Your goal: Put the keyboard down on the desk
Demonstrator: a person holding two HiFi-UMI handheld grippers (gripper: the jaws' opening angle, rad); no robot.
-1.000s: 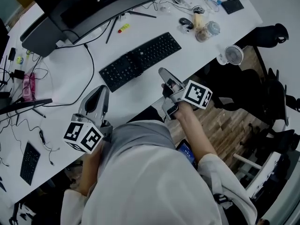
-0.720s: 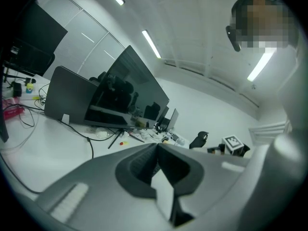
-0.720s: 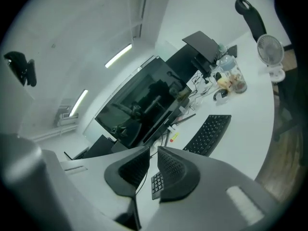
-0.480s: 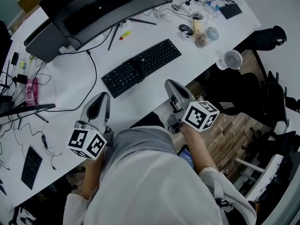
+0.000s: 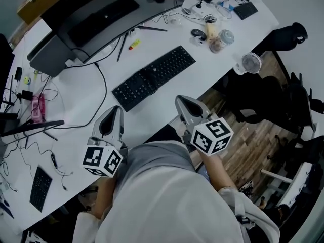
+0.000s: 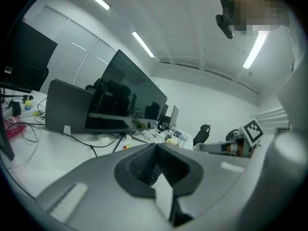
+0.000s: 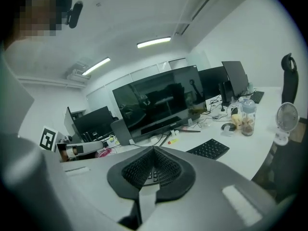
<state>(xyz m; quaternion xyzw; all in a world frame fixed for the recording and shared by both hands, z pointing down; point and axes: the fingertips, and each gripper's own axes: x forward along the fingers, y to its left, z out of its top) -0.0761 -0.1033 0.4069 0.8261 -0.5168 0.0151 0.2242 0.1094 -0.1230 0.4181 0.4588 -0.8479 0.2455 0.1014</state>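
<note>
A black keyboard [image 5: 154, 77] lies flat and slanted on the white desk [image 5: 212, 70], in front of the curved monitor; no gripper touches it. My left gripper [image 5: 114, 110] is held over the desk's near edge, below and left of the keyboard, its jaws shut with nothing between them [image 6: 155, 145]. My right gripper [image 5: 181, 101] hangs at the desk's edge below the keyboard's right half, also shut and empty [image 7: 154, 149]. In the right gripper view the keyboard [image 7: 208, 148] lies beyond the jaw tips, to the right.
A curved monitor [image 5: 86, 14] stands behind the keyboard. A mouse [image 5: 198, 33], a jar [image 5: 223, 37] and a small fan [image 5: 250, 63] sit at the desk's right end. Cables and a second small keyboard [image 5: 39, 188] are at the left. A black chair [image 5: 291, 37] stands off the right edge.
Both grippers have drawn back toward my body, away from the keyboard. The right gripper's jaws have closed. The keyboard has stayed where it lies.
</note>
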